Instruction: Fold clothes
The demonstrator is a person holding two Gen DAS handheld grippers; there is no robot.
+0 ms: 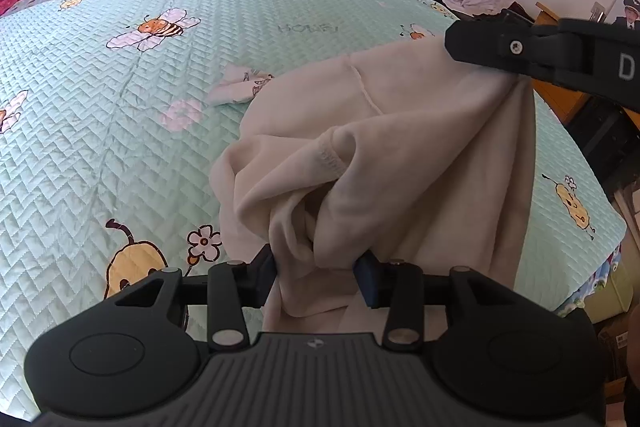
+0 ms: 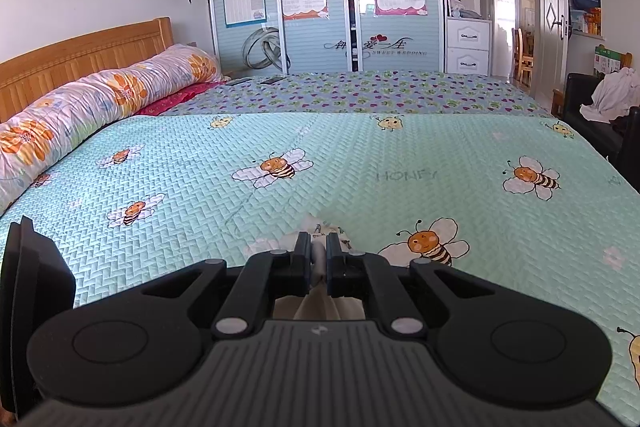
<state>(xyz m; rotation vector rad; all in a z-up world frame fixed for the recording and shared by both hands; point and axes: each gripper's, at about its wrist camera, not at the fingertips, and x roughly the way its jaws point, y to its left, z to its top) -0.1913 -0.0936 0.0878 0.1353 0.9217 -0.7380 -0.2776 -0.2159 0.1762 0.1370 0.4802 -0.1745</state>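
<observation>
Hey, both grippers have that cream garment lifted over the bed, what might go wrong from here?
1. The left gripper pinches a thick, bunched wad of the cream garment, so layers may slip out or the fold may come out uneven.
2. The right gripper holds only a thin edge, which may pull free.
3. The hanging cloth may drag across the small folded white cloth on the bedspread.

A mint bee-print quilt (image 2: 200, 163) covers the bed; a floral bolster (image 2: 100, 99) lies along its wooden headboard (image 2: 80, 55), a wardrobe (image 2: 320, 7) beyond, perhaps sliding-doored.
</observation>
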